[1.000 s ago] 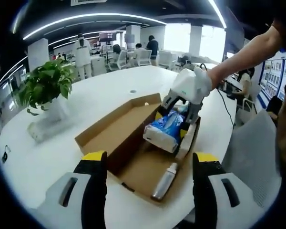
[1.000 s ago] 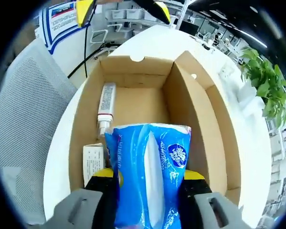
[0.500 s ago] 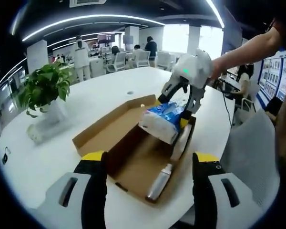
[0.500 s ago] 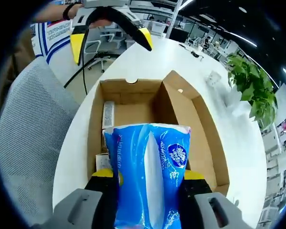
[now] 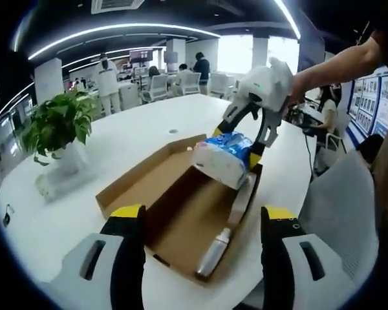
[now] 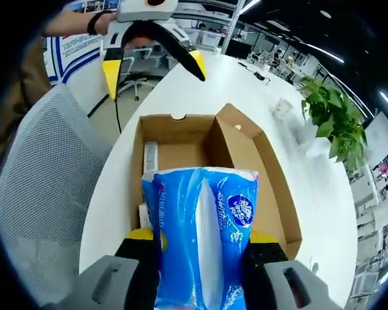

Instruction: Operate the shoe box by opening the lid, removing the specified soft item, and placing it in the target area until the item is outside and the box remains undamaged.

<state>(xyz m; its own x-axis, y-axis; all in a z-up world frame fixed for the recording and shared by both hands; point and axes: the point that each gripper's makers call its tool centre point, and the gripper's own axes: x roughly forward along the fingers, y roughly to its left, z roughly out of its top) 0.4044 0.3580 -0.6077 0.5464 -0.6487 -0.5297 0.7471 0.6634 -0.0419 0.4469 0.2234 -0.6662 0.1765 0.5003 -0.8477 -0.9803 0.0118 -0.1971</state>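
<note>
Right gripper view is showing my right gripper point(image 6: 200, 248) clamping the blue tissue pack point(image 6: 200, 239) above the open shoe box point(image 6: 271, 174), lifting it clear of the walls, while my left gripper point(image 5: 197, 223) is waiting open beside.

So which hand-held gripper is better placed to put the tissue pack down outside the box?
Right: it is shut on the tissue pack, lifted above the box. The left is open and holds nothing.

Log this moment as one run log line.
stage: lifting item out | right hand-held gripper: shut on tissue pack, above shoe box | left hand-held gripper: open, empty | lid: open | tube: in box
</note>
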